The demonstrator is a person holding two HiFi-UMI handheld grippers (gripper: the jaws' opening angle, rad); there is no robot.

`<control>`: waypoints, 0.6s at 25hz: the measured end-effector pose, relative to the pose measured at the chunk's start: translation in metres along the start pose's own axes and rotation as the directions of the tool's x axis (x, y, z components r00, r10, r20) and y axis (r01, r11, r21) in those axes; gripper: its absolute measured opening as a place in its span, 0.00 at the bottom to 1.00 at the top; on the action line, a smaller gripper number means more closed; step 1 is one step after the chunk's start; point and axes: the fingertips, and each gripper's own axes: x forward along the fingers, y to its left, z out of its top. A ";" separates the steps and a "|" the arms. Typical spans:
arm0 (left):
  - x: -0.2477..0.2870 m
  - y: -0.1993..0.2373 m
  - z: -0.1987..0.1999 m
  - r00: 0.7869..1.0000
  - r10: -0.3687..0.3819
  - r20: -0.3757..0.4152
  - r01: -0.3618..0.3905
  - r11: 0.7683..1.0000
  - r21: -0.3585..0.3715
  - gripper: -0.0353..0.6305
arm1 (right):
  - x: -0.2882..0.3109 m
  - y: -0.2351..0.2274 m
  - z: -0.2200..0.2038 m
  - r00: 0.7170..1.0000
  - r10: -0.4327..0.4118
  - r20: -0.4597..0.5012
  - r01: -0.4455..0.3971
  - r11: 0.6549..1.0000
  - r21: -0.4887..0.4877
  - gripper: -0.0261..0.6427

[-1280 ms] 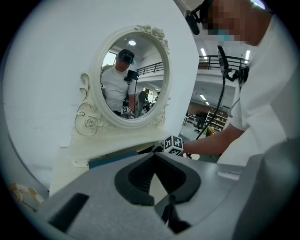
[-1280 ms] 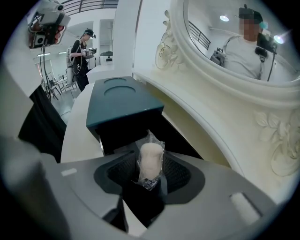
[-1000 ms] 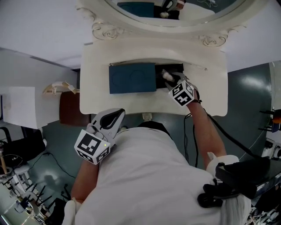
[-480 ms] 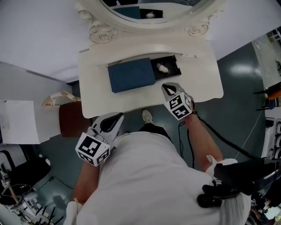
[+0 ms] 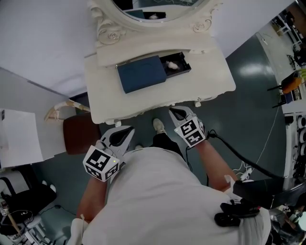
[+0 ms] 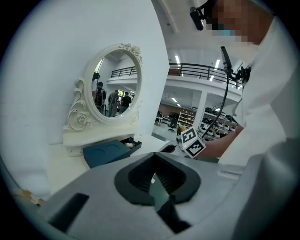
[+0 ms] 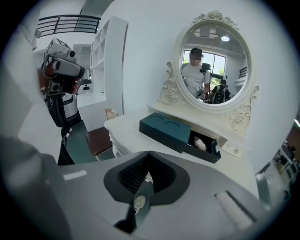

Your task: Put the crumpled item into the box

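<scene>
Our right gripper (image 5: 175,111) has its jaws pressed together and holds nothing. A small pale speck sits at the seam, and we cannot tell what it is. It hangs just short of the near edge of the table (image 5: 210,83), pointing forward and down. Our left gripper (image 5: 128,130) is also closed and empty. It hangs farther out from the table, with a brown stool (image 5: 79,135) off to its left.

From the right gripper, the crumpled item (image 5: 173,64) lies ahead and somewhat to the right, well apart from the jaws. It rests inside the open end of the box (image 5: 142,74). The box's long axis runs across our reach, with the lid covering the part toward the left gripper and the open compartment toward the right one. The right gripper is therefore the nearer one to the item.

We judge the placing done, since the item is already in the box and neither tool touches it. Only bare tabletop lies between the right gripper and the box. The mirror (image 5: 158,5) stands just beyond the box, so any reach toward it would have little room at the far side.
</scene>
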 end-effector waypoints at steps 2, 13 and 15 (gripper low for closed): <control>-0.014 -0.009 -0.008 1.000 -0.013 0.000 0.013 1.000 0.006 0.06 | -0.013 0.022 0.000 1.000 -0.006 0.012 0.006 1.000 0.020 0.04; -0.063 -0.041 -0.039 0.999 -0.044 0.006 0.044 0.999 0.019 0.06 | -0.060 0.110 0.001 0.998 0.005 0.063 -0.009 0.998 0.069 0.04; -0.070 -0.043 -0.042 0.999 -0.046 0.010 0.046 0.999 0.021 0.06 | -0.063 0.121 0.002 0.998 0.010 0.067 -0.014 0.998 0.065 0.04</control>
